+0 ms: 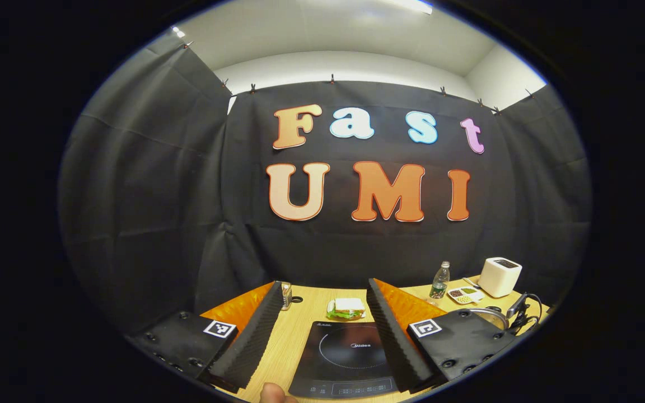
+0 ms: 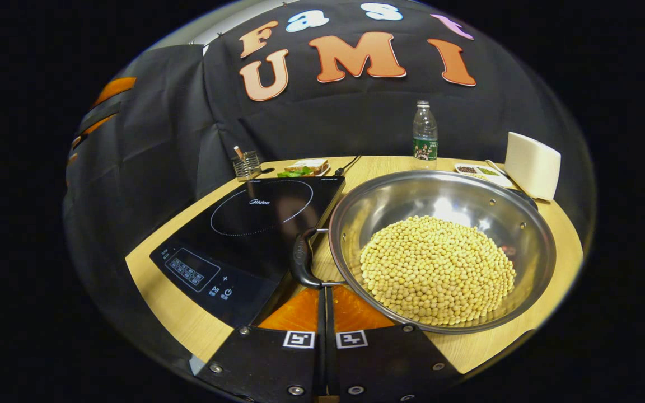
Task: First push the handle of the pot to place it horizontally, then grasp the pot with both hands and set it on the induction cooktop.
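Right gripper [image 2: 324, 291] jaws closed together, touching pot handle [image 2: 302, 258] | bean-filled pot [image 2: 440, 196] on table at induction cooktop's [image 2: 255, 224] 3 o'clock | left gripper [image 1: 322, 330] jaws wide above cooktop.

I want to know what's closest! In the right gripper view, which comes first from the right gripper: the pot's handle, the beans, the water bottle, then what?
1. Pot handle: just ahead of the right gripper, slightly left.
2. Beans: in the pot, ahead right.
3. Water bottle: at the table's far edge, by the wall.
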A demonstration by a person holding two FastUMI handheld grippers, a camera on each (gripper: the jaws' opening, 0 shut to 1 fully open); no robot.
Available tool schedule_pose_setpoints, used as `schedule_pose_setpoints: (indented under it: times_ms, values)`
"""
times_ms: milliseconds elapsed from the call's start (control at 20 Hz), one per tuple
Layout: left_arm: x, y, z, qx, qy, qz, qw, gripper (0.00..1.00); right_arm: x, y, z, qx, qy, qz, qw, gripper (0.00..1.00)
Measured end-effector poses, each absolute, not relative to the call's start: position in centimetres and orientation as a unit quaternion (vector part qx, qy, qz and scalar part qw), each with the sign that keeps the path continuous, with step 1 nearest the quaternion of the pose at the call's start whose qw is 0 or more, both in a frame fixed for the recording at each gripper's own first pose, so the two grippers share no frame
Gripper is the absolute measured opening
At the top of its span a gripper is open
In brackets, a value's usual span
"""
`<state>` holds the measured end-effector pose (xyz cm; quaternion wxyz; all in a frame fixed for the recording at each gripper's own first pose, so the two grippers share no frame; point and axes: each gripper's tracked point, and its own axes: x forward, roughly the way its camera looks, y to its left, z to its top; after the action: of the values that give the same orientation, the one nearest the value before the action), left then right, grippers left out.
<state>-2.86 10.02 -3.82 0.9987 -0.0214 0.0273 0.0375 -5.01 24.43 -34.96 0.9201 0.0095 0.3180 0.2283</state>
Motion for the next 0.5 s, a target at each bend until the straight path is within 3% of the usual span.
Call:
schedule_pose_setpoints:
  times_ms: [500]
  values:
    - [-2.5, 9.6, -3.8, -0.015, 0.025, 0.027, 0.999, 0.96, -2.9, 25.7, -35.2, 0.055, 0.331, 0.194, 0.922, 0.00]
